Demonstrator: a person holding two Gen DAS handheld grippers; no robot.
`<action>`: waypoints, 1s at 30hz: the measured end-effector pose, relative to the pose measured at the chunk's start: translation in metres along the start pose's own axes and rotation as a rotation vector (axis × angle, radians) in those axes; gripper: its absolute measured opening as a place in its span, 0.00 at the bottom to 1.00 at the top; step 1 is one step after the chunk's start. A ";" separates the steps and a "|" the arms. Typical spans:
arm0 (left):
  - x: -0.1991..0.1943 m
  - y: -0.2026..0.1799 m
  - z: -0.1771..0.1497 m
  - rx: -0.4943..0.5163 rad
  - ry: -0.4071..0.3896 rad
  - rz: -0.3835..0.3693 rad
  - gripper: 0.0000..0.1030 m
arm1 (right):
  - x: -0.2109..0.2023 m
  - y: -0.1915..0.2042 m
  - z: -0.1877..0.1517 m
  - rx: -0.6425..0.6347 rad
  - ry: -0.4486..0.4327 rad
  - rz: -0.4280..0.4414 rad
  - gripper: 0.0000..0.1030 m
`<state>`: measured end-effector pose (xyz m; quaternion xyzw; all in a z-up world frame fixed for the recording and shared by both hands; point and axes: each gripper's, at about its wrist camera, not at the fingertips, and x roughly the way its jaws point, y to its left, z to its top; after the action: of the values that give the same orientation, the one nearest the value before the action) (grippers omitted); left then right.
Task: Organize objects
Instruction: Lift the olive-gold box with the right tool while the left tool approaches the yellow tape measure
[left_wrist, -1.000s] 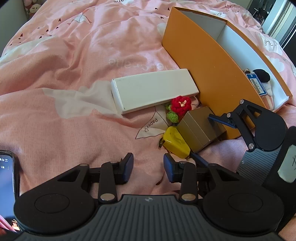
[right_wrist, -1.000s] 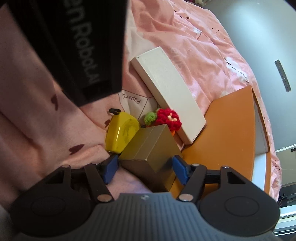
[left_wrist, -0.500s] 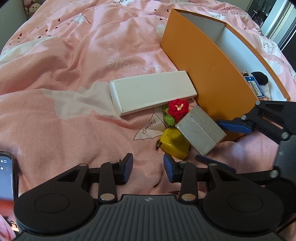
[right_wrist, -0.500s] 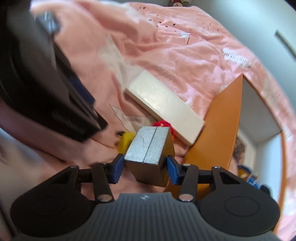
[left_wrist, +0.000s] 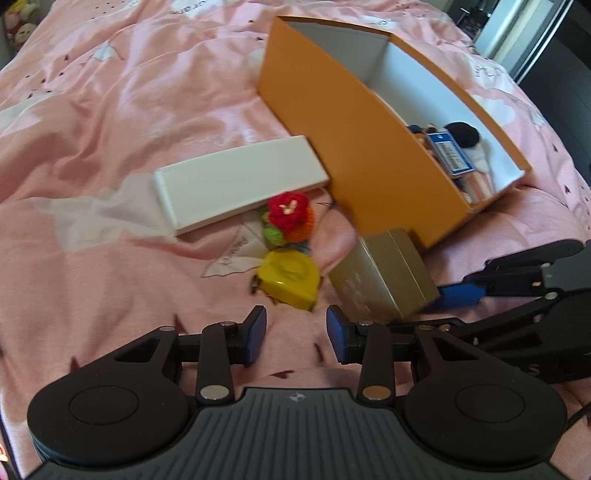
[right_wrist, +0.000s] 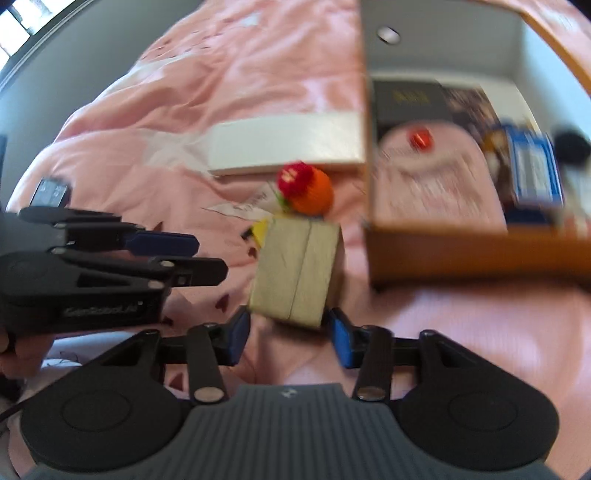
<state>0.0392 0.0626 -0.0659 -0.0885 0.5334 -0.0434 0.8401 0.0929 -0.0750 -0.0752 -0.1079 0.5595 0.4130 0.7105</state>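
A gold box (right_wrist: 295, 273) sits tilted between the pads of my right gripper (right_wrist: 288, 332), whose jaws are closing on its near end; in the left wrist view the gold box (left_wrist: 384, 277) is raised beside the right gripper (left_wrist: 432, 308). My left gripper (left_wrist: 295, 330) stands partly open with nothing in it, just short of a yellow tape measure (left_wrist: 290, 277). Beyond lie a red and orange crocheted flower (left_wrist: 290, 216) and a flat white box (left_wrist: 240, 188). The open orange box (left_wrist: 351, 140) stands to the right with several items inside.
Everything lies on a rumpled pink duvet (left_wrist: 110, 129). Inside the orange box (right_wrist: 461, 254) are a pink cloth item (right_wrist: 436, 184), a dark book (right_wrist: 410, 99) and a blue card (right_wrist: 535, 173). A phone (right_wrist: 50, 192) lies at the far left.
My right gripper has rolled and lifted the gold box off the tape measure and toward the orange box's near end, its jaws narrowing. The left gripper has barely moved.
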 end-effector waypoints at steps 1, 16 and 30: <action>0.001 -0.001 0.000 -0.003 -0.006 -0.017 0.39 | 0.001 -0.003 -0.003 0.017 0.005 -0.011 0.23; -0.001 0.011 0.008 -0.088 -0.037 0.008 0.26 | -0.010 0.040 0.000 -0.191 -0.154 -0.100 0.41; 0.011 0.011 0.018 0.108 0.044 0.003 0.34 | 0.006 0.086 0.011 -1.218 -0.002 -0.370 0.65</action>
<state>0.0599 0.0732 -0.0705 -0.0412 0.5488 -0.0729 0.8317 0.0400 -0.0102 -0.0498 -0.5872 0.1955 0.5275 0.5819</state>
